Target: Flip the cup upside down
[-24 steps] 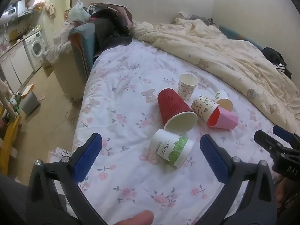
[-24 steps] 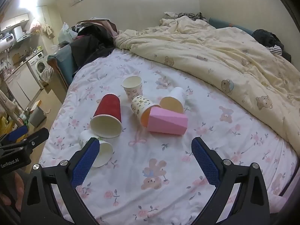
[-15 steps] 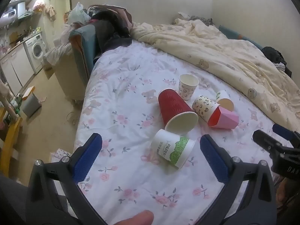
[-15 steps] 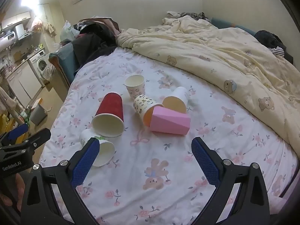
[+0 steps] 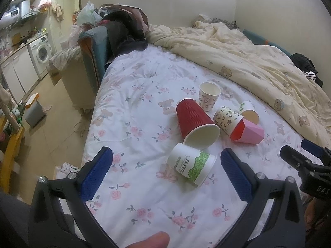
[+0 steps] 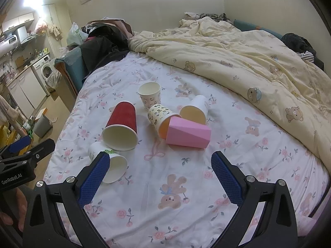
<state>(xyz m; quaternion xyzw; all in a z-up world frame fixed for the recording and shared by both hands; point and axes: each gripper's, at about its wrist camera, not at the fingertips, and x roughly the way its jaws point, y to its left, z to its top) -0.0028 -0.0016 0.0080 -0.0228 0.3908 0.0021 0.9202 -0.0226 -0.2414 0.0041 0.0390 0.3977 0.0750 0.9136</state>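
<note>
Several cups lie on a floral bedsheet (image 5: pixel 134 107). A red ribbed cup (image 5: pixel 194 122) lies on its side, as do a white cup with a green band (image 5: pixel 191 166), a bear-print cup (image 5: pixel 226 118), a pink faceted cup (image 5: pixel 248 133) and a plain white cup (image 5: pixel 249 111). One patterned cup (image 5: pixel 209 96) stands upright. My left gripper (image 5: pixel 165 170) is open and empty, just short of the green-band cup. My right gripper (image 6: pixel 160 174) is open and empty, in front of the pink cup (image 6: pixel 187 134) and red cup (image 6: pixel 122 127).
A cream bear-print duvet (image 6: pixel 258 62) covers the bed's right and far side. Dark clothes and a teal chair (image 5: pixel 97 47) stand at the bed's far left corner. The bed's left edge drops to the floor, with a small bin (image 5: pixel 34 111) there.
Both grippers have moved slightly closer to the cups. The cups have not moved. Both stay open.
</note>
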